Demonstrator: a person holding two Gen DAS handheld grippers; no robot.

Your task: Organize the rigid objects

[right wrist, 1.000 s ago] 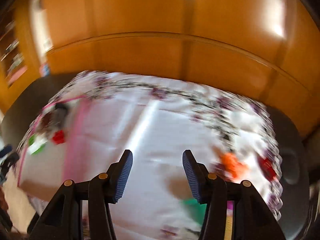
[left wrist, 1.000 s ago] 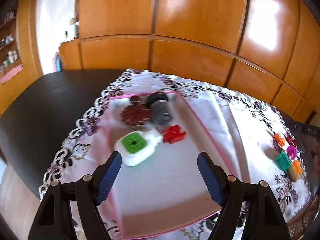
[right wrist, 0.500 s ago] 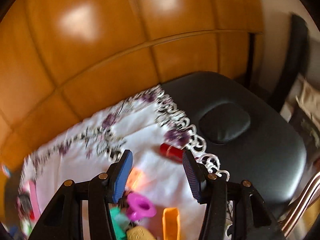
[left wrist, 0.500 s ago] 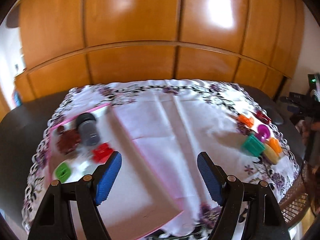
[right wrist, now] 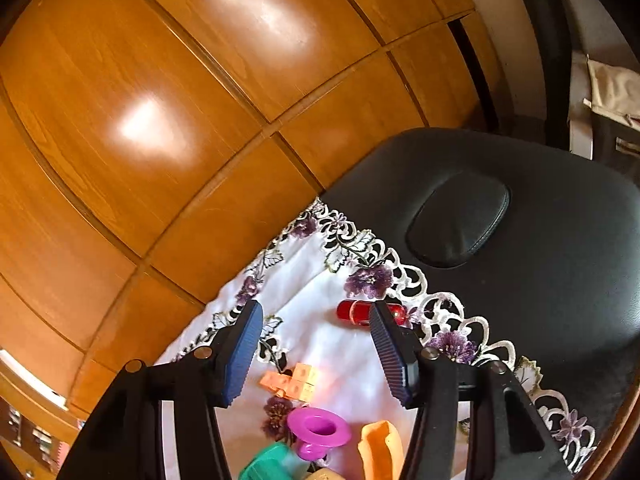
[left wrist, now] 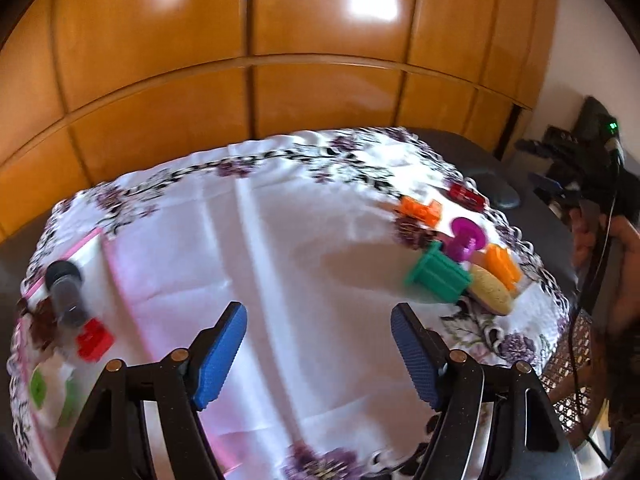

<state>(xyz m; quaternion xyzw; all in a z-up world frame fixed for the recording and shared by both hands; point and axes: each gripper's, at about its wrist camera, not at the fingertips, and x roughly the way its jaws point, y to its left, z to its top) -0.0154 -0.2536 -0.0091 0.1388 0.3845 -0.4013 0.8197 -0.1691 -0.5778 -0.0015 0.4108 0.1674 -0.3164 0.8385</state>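
On the white flowered cloth, small toys cluster at the right: a green piece [left wrist: 438, 278], a magenta spool [left wrist: 466, 240], orange pieces [left wrist: 422, 210], a yellow disc [left wrist: 492, 290] and a red cylinder [left wrist: 466, 194]. A pink-edged tray [left wrist: 86, 242] at the left holds a grey cylinder [left wrist: 66, 294], a red block [left wrist: 93, 338] and a green-and-white piece [left wrist: 44, 390]. My left gripper [left wrist: 318, 354] hovers over bare cloth, jaws closing on nothing. My right gripper [right wrist: 316, 350] hangs above the cluster, jaws opening and empty, near the red cylinder [right wrist: 354, 312], the orange block [right wrist: 294, 386] and the magenta spool [right wrist: 320, 432].
Wooden cupboard doors [left wrist: 320, 60] stand behind the table. Beyond the cloth's lace edge lies a black padded surface [right wrist: 520, 240]. A person's hand [left wrist: 624, 264] holding the other gripper, with a cable, shows at the right of the left wrist view.
The left view swung right from the tray to the middle of the cloth. The right gripper rolled and swept right to hang over the toy cluster and red cylinder.
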